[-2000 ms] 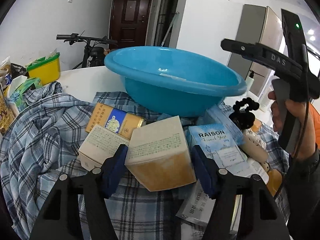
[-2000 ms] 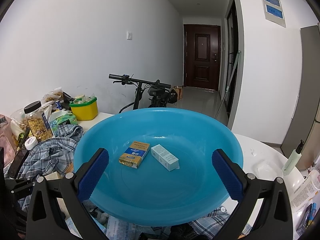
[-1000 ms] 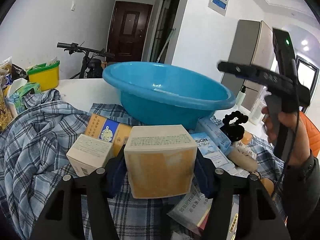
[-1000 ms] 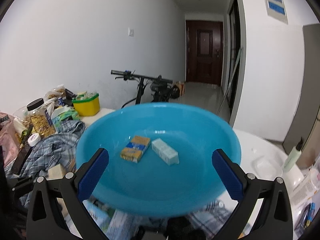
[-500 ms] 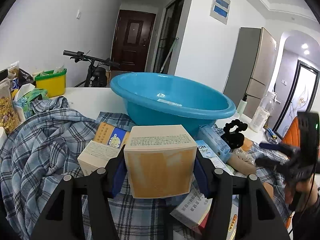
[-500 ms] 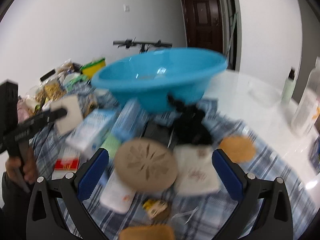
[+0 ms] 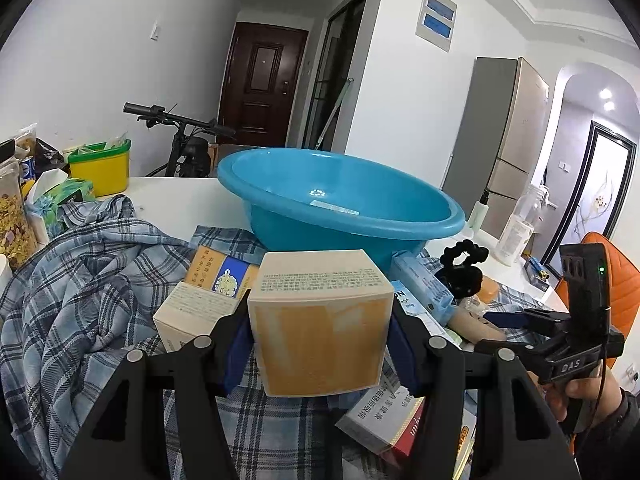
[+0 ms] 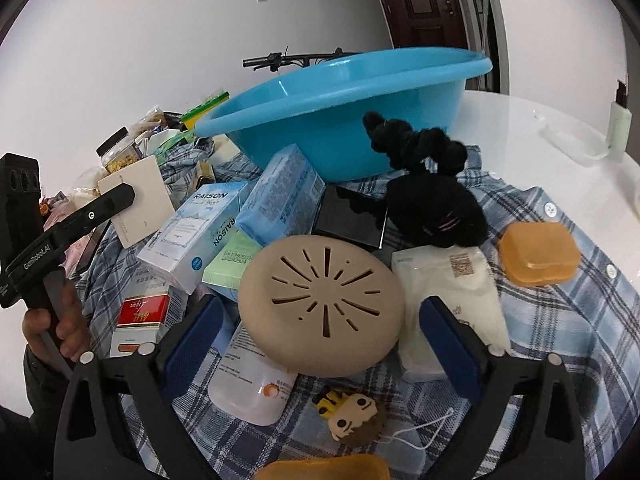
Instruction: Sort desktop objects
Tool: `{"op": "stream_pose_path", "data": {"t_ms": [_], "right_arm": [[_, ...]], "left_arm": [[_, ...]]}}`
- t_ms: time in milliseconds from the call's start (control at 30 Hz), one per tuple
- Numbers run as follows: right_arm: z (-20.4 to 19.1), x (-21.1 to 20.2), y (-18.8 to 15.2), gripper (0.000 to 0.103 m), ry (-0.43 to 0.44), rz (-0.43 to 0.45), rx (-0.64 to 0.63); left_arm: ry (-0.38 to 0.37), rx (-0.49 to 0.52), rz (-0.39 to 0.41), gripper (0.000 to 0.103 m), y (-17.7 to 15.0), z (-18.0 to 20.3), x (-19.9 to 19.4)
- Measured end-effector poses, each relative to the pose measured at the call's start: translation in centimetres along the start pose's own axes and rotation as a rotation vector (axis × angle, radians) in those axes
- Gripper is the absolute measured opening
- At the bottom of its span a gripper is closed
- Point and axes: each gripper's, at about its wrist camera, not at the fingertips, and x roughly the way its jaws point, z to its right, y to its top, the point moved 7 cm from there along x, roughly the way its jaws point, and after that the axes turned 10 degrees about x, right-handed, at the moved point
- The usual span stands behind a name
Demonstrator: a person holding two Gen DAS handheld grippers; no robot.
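Observation:
My left gripper is shut on a cream and orange box, held above the pile in front of the blue basin. The right wrist view shows that box at the left, clamped in the left gripper. My right gripper points down at the pile, and its jaws are closing. A round tan slotted disc lies between its blue pads, which stand just clear of its edges. In the left wrist view the right gripper is low at the right, held by a hand.
A plaid shirt covers the table under several boxes. A black plush, an orange case, a white pouch and a small figure lie around the disc. The basin stands behind them.
The right gripper came down from above the basin to the pile and now brackets the tan disc. The left gripper closed on the cream box and lifted it slightly.

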Motion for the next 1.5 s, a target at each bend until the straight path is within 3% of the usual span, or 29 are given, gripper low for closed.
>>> {"op": "stream_pose_path", "data": {"t_ms": [100, 400, 1000, 1233, 1500], "right_arm": [[0.1, 0.2, -0.1, 0.081, 0.029, -0.017, 0.008], [0.3, -0.4, -0.2, 0.077, 0.091, 0.000, 0.031], [-1.3, -5.3, 2.5, 0.077, 0.086, 0.141, -0.032], [-3.1, -5.9, 5.7, 0.077, 0.059, 0.202, -0.098], [-5.0, -5.0, 12.0, 0.077, -0.021, 0.300, -0.176]], "left_arm": [[0.001, 0.000, -0.001, 0.062, 0.0, 0.0, 0.0], [0.000, 0.000, -0.002, 0.062, -0.1, 0.1, 0.0], [-0.002, -0.001, 0.002, 0.062, -0.1, 0.1, 0.0], [0.000, -0.001, 0.005, 0.062, -0.1, 0.2, -0.1], [0.007, -0.005, 0.009, 0.062, 0.1, -0.1, -0.4]]}}
